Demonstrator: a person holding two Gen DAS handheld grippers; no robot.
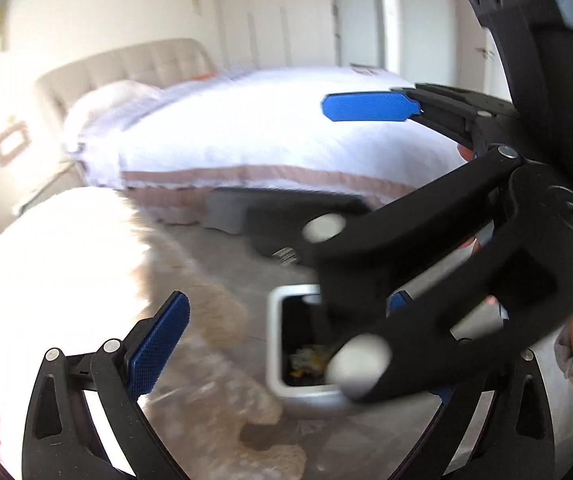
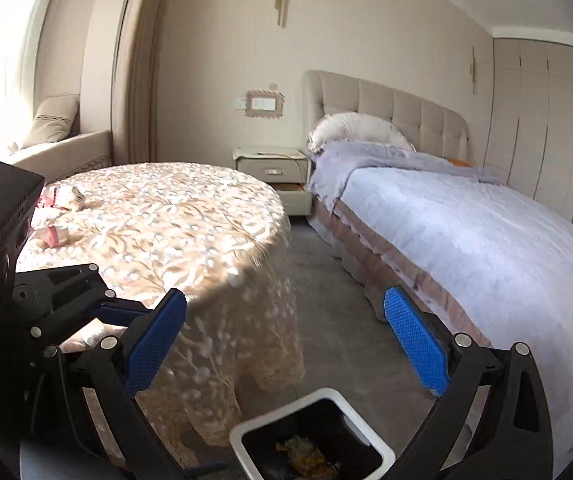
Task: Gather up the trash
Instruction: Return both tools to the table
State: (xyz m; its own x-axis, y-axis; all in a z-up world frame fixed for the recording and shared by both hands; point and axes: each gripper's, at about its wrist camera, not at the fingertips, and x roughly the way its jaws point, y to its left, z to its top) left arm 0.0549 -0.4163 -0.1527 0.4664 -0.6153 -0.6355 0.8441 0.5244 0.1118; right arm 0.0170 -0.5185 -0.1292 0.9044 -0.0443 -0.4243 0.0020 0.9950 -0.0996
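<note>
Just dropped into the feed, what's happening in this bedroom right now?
A person is collecting trash with two handheld grippers. Both the right gripper and the left gripper are open and hold nothing, above the white-rimmed trash bin on the floor between the round table and the bed. The bin already has some scraps in it. A few small pink and white items lie at the table's far edge.
</note>
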